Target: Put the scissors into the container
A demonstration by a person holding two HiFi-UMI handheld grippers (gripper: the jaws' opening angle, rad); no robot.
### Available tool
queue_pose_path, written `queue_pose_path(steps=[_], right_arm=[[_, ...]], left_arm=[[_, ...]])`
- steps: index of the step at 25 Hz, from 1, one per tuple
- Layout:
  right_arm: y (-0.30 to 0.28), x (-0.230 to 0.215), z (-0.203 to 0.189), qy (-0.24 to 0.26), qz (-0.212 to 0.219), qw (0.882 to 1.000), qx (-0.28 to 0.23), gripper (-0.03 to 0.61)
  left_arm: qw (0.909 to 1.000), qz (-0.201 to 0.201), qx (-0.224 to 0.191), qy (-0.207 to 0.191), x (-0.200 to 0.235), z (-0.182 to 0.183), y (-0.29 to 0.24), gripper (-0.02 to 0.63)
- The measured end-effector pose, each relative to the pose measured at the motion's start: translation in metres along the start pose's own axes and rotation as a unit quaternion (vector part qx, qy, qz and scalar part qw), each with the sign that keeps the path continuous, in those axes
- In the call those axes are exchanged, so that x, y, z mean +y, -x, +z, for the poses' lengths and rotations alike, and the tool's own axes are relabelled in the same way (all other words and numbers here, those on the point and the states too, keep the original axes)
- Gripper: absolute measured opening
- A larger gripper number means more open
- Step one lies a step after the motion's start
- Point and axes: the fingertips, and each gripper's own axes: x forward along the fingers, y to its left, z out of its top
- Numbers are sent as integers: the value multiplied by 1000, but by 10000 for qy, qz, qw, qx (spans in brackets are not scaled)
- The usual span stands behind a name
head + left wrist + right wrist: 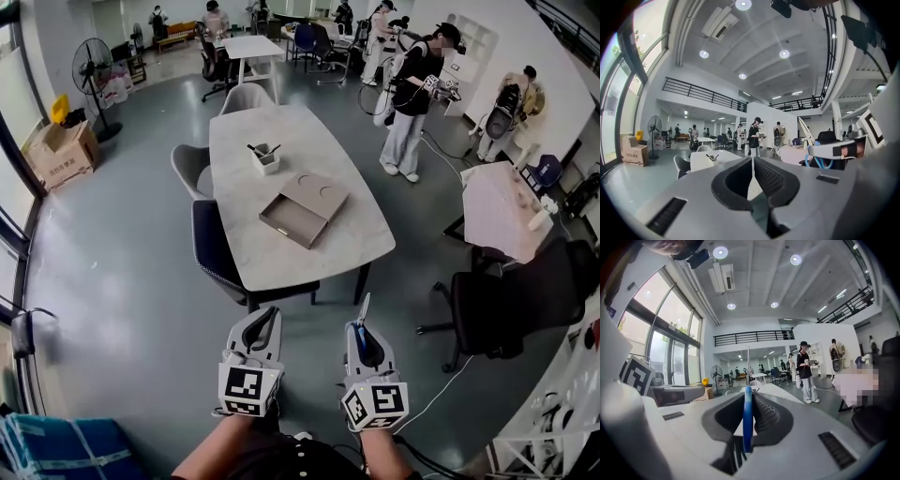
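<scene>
Right gripper [751, 398] clamps scissors [747, 425]; box [58, 152] print illegible.

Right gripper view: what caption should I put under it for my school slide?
The right gripper pinches the blue-handled scissors between its jaws, blade pointing ahead toward the table.

Left gripper [270, 319], fingers together — right gripper [359, 330] beside it, fingers clamped.

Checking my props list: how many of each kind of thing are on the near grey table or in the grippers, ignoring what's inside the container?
Small white container: 1
Flat grey tray: 1
Scissors, clamped in the right gripper: 1
Total: 3
</scene>
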Motion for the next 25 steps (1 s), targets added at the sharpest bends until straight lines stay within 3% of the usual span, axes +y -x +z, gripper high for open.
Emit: queue_pose_path(steps=[13, 25], right_arm=[[-92, -2, 28, 75, -93, 9999, -17, 37], [-152, -4, 22, 27, -316, 9995, -3, 37]], left_arm=[[9998, -196, -71, -52, 54, 31, -74, 26], [9991, -416, -10, -64, 93, 26, -122, 26]])
